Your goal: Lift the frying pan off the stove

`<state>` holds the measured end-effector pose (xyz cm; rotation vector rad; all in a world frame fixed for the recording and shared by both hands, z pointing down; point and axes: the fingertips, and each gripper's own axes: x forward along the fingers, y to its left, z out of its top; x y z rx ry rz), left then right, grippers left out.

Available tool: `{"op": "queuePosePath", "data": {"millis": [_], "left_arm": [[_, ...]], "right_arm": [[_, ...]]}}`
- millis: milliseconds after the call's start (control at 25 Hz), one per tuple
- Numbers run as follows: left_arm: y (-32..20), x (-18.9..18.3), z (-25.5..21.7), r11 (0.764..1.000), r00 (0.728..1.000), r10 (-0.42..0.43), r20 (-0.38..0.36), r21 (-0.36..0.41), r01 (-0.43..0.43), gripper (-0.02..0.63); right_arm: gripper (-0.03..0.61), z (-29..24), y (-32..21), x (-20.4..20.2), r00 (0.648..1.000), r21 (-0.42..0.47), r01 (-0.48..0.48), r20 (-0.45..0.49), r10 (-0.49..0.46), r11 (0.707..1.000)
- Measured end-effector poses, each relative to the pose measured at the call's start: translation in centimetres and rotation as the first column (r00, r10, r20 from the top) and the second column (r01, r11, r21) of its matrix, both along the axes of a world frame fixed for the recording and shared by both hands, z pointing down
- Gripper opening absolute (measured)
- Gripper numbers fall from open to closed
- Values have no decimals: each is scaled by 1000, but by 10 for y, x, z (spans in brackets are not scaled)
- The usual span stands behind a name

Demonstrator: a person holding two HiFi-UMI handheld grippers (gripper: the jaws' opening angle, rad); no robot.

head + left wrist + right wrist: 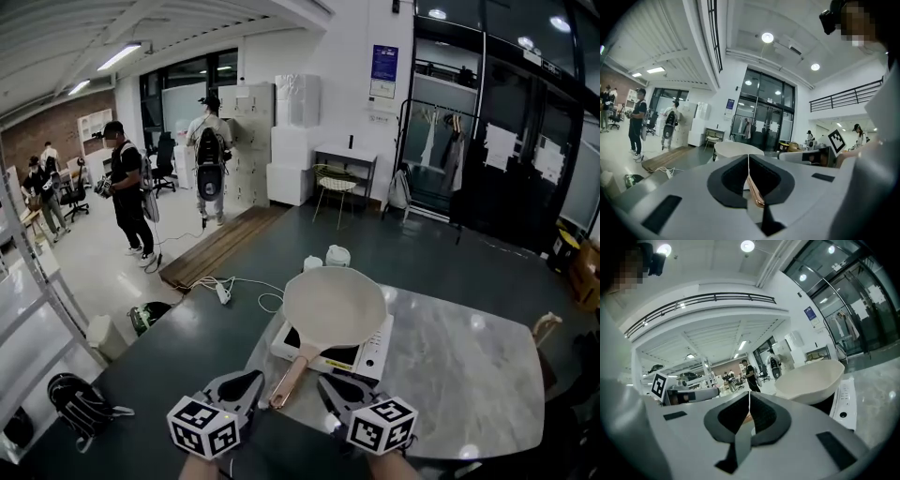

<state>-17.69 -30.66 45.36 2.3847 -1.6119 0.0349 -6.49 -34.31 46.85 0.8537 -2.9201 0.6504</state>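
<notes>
**A:** Is this place a kitchen?

**B:** No, it looks more like an open office or a research lab. The hall is large, with a high ceiling, long tube lights (117,56) and a tall glass wall (506,122).

**A:** What else shows it?

**B:** At the far left, office chairs (73,197) stand before a brick wall (47,127). Several people are there, and one person (208,155) carries equipment on the back. White cabinets (292,150) stand along the wall. The right gripper view shows an upper floor with a railing (703,297).

**A:** But there is a stove (370,352).

**B:** Only a small portable one, with a frying pan (333,305) on it. It stands on a marble-like surface (469,375), and a power strip (223,292) lies on the floor.
</notes>
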Motion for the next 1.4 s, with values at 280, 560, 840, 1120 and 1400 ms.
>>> {"op": "queuePosePath", "data": {"millis": [280, 560, 840, 1120, 1400], "left_arm": [[3, 15, 9, 988, 986, 139, -97, -58, -145, 237], [8, 21, 19, 935, 927, 259, -271, -170, -311, 328], [9, 29, 49, 873, 894, 288, -344, -289, -392, 327], [9, 42, 70, 821, 865, 293, -407, -356, -446, 325], [9, 59, 81, 758, 806, 271, -527, -399, -516, 325]], "right_arm": [[233, 4, -8, 3, 989, -172, 59, 145, -34, 983], [308, 7, -10, -5, 947, -398, 154, 321, -20, 904], [308, 21, -29, -1, 914, -510, 154, 400, 74, 846], [308, 62, -37, -8, 938, -631, 69, 305, 165, 773], [308, 69, -44, -21, 923, -687, 75, 322, 211, 722]]}}
